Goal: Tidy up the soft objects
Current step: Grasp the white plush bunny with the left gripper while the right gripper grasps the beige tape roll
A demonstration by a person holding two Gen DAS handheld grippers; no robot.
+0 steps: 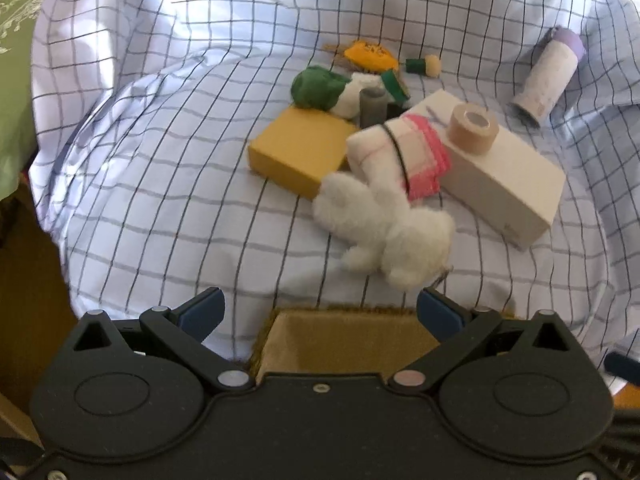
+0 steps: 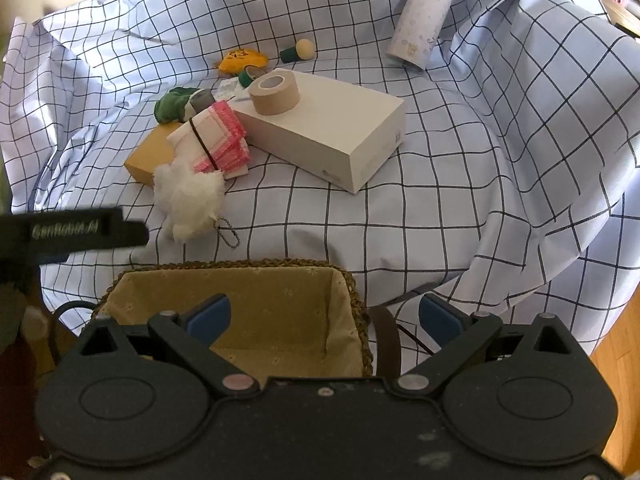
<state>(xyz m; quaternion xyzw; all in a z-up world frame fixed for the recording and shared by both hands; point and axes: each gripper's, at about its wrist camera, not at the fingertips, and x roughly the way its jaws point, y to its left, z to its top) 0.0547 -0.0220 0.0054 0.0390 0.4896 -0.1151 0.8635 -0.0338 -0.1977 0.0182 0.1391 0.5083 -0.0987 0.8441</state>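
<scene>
**Nearly ready: first soft toy into the basket**

Closest in, both tongs hang released and empty: the left tongs (image 1: pixel 320 314) and right tongs (image 2: pixel 324 316) each hover over the lined wicker basket (image 2: pixel 352 280), which looks empty. Just beyond the left tongs' tips lies the fluffy white plush (image 1: pixel 384 232), its ball chain (image 2: pixel 228 234) trailing toward the basket. My judgement is that this is the piece to take first: come down over its thick middle, pinch gently, and lift clear of the banded pink-and-white cloth (image 1: pixel 404 148) it touches. Beyond that lie a yellow box (image 1: pixel 296 148) and a white box (image 1: pixel 504 176) carrying a tape roll (image 1: pixel 472 128); leave these hard items. Farthest are the green cloth (image 1: pixel 316 88) and orange plush (image 1: pixel 370 56).
</scene>
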